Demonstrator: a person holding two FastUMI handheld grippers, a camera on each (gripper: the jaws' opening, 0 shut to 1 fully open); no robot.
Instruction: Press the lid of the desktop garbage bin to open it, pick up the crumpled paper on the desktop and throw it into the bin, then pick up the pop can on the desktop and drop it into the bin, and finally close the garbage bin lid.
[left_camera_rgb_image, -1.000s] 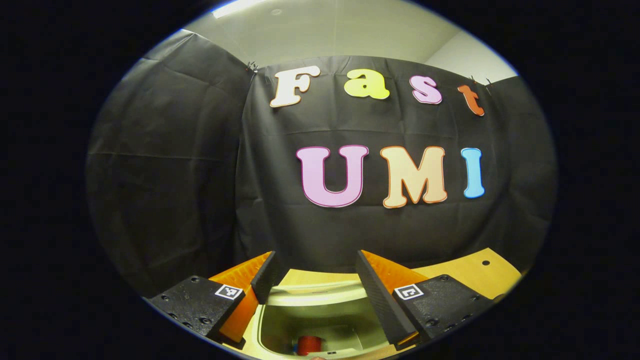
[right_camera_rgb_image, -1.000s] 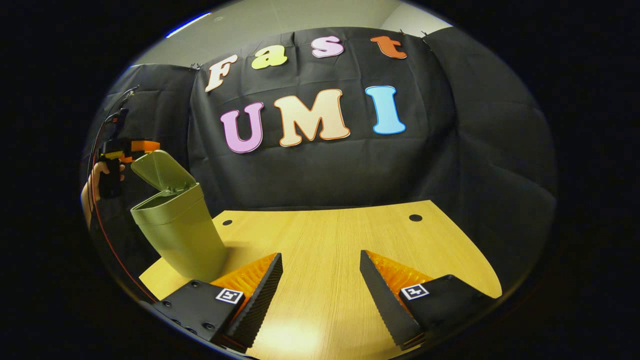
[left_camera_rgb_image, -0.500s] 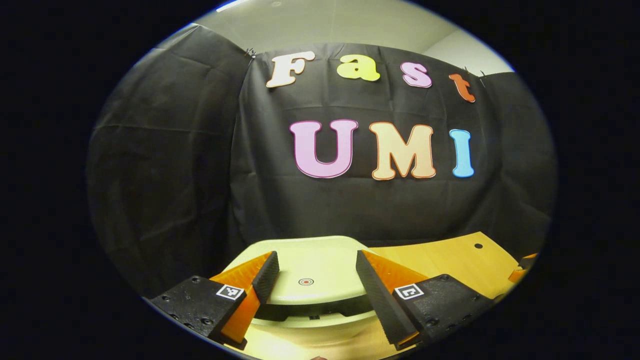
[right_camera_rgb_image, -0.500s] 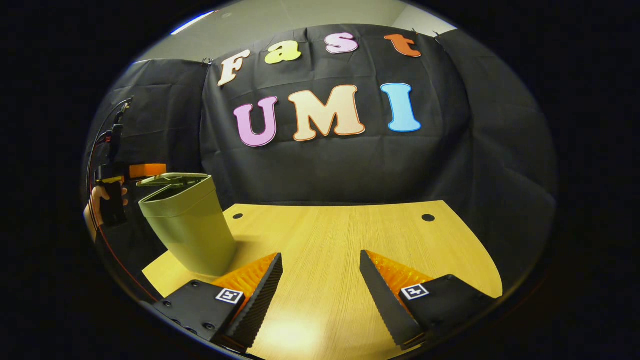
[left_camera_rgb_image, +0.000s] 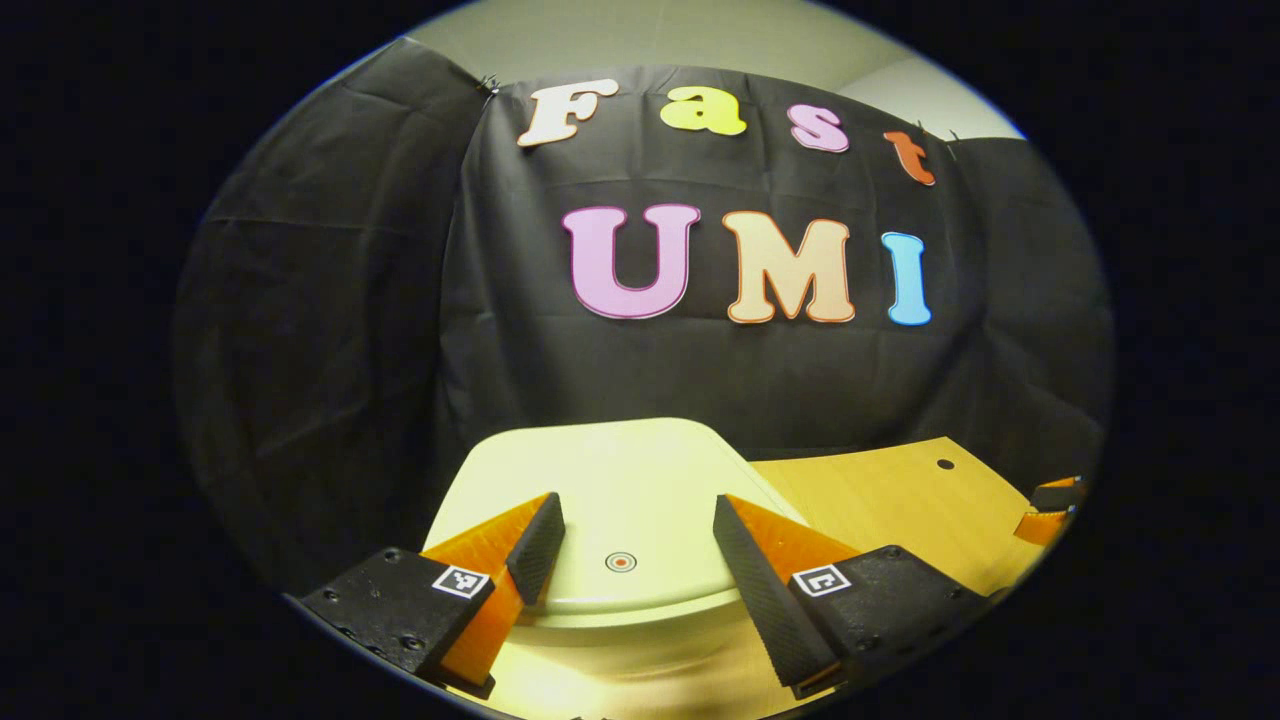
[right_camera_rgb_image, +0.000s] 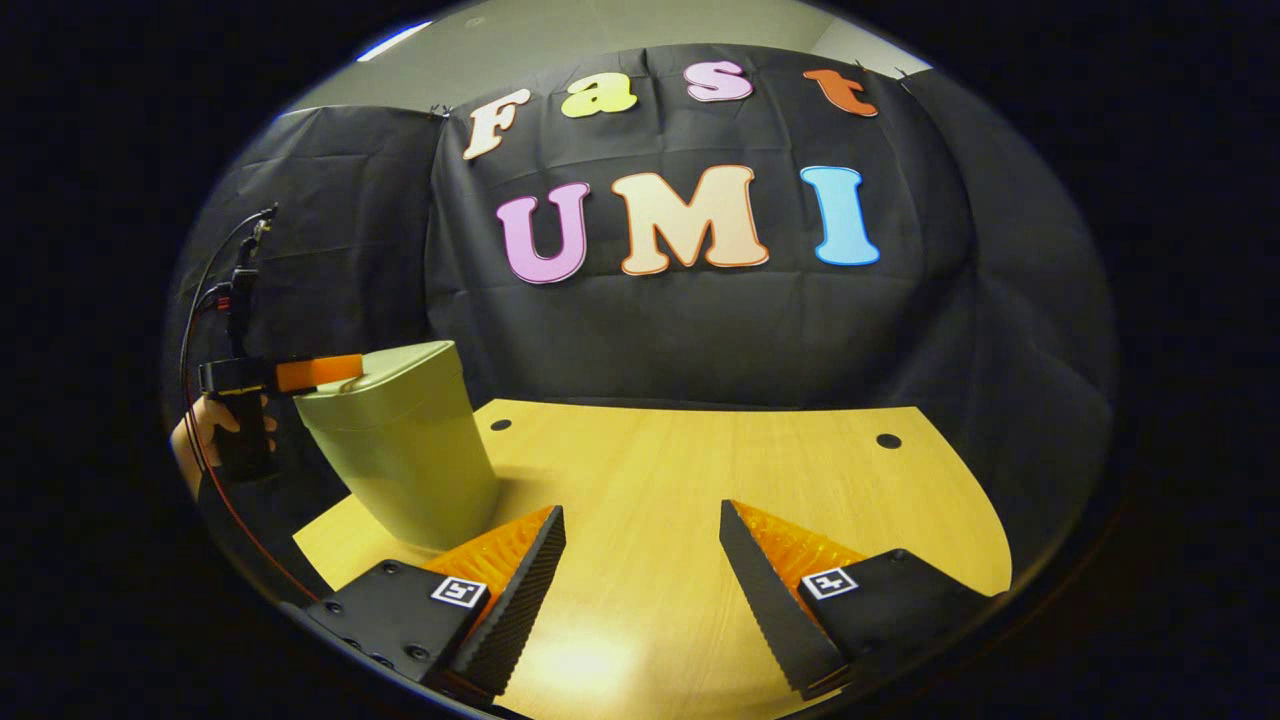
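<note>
Now the garbage bin lid (left_camera_rgb_image: 600, 500) lies flat on the bin body (right_camera_rgb_image: 405, 455), where one second ago it stood raised with a red pop can visible inside and half a second ago it hung partly lowered. Judgement: the closing step is done or all but done, and with no paper or can on the tabletop (right_camera_rgb_image: 690, 500), the task appears near its end (whether the latch has caught cannot be told from these views).

The left tool (left_camera_rgb_image: 628, 545) sits low over the lid, fingers spread apart and grasping nothing, the small round mark (left_camera_rgb_image: 621, 563) on the lid between them. In the right gripper view one finger of that tool (right_camera_rgb_image: 318, 371) appears to rest on the lid's near edge, a hand (right_camera_rgb_image: 205, 435) gripping the handle beneath. The right tool (right_camera_rgb_image: 640, 580) hangs above bare tabletop with its fingers likewise apart and empty.

Edges and clearance:
- The bin stands at the tabletop's left end, close to the edge; a hard downward push could tip or slide it that way.
- Open tabletop extends to the right of the bin, bearing two small holes (right_camera_rgb_image: 888, 440) and nothing else.
- The booth wall (right_camera_rgb_image: 700, 330) runs close behind the bin, so the left tool is best drawn back up and toward the person.
</note>
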